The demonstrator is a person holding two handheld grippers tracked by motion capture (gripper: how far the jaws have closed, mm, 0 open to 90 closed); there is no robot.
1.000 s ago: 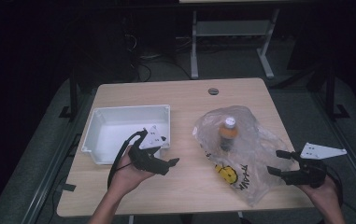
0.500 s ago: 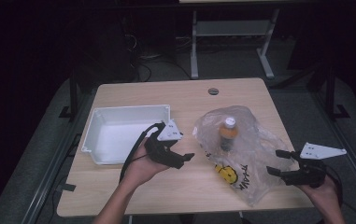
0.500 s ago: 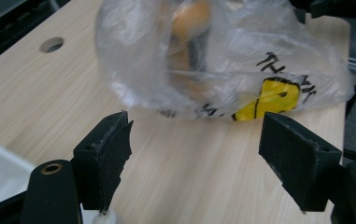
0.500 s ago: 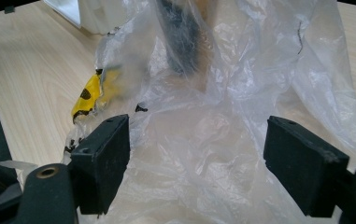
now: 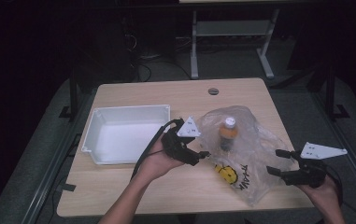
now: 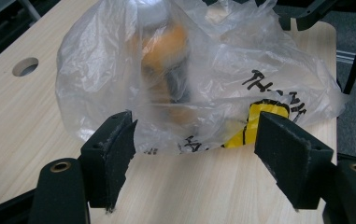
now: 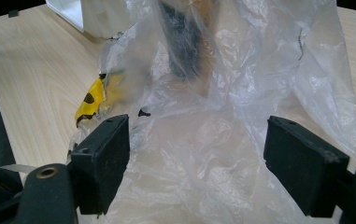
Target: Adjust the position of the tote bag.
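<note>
We hold a two-jaw gripper in each hand over a pale wooden tabletop. Nearest us, the right gripper hovers at the near right edge of a crumpled clear plastic bag; its jaws stand wide apart, released, with loose folds of the bag lying between and just ahead of them, the pads not pressing on it. A little farther in, the left gripper reaches toward the bag's left side. Its jaws have just been closing a little yet remain wide, grasping nothing; in the left gripper view the bag's lower edge sits just beyond the tips, in line with the gap. Inside the bag, just ahead of the left jaws, stands an upright bottle with a white cap and orange contents, seen blurred through the plastic. A yellow smiley print marks the bag between the two grippers. Behind the left gripper sits a white tray.
</note>
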